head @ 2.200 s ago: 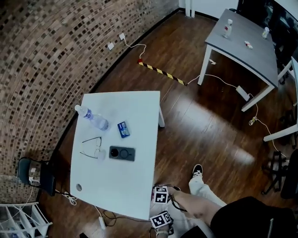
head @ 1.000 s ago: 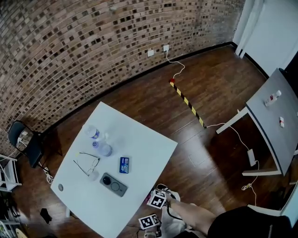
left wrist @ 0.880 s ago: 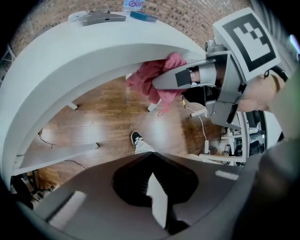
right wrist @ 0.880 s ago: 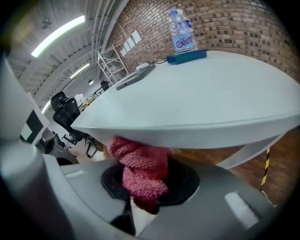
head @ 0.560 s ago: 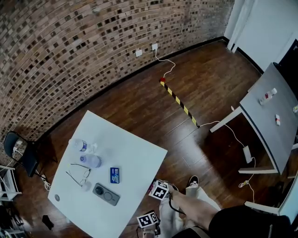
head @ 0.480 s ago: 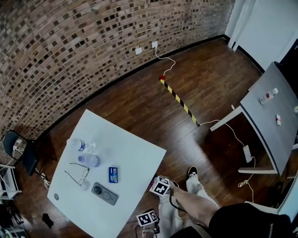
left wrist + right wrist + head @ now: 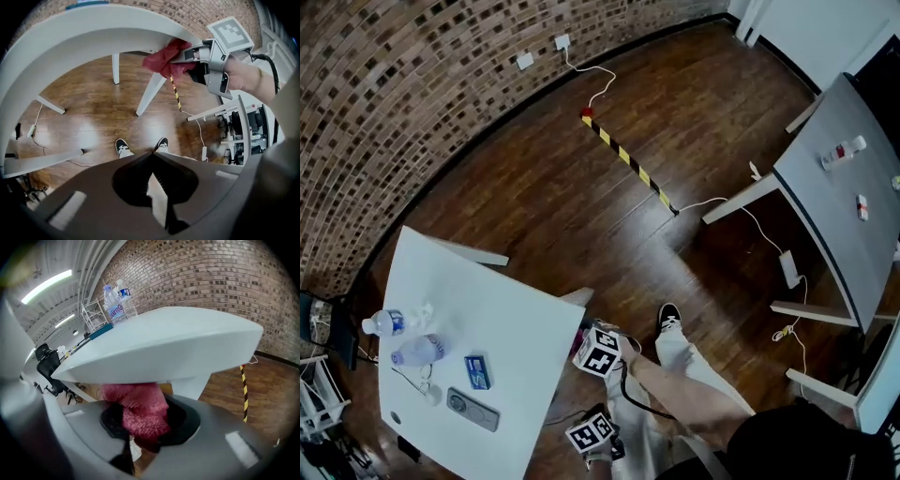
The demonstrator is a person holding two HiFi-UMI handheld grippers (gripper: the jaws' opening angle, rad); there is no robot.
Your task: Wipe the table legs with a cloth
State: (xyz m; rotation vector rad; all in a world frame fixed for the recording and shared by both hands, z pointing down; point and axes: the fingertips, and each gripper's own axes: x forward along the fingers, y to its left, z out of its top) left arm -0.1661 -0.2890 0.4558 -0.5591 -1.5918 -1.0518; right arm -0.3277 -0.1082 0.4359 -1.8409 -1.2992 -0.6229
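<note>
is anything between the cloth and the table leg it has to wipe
Nothing visible does. The right gripper holds the cloth at the top of the leg, just under the tabletop, and the cloth looks pressed against the leg.

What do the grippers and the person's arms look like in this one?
Both are grey moulded shells, dark-hollowed behind the jaws, each carrying a white cube of black square markers. The right gripper trails a black cable; the left gripper is the same grey. Forearm bare, top black.
</note>
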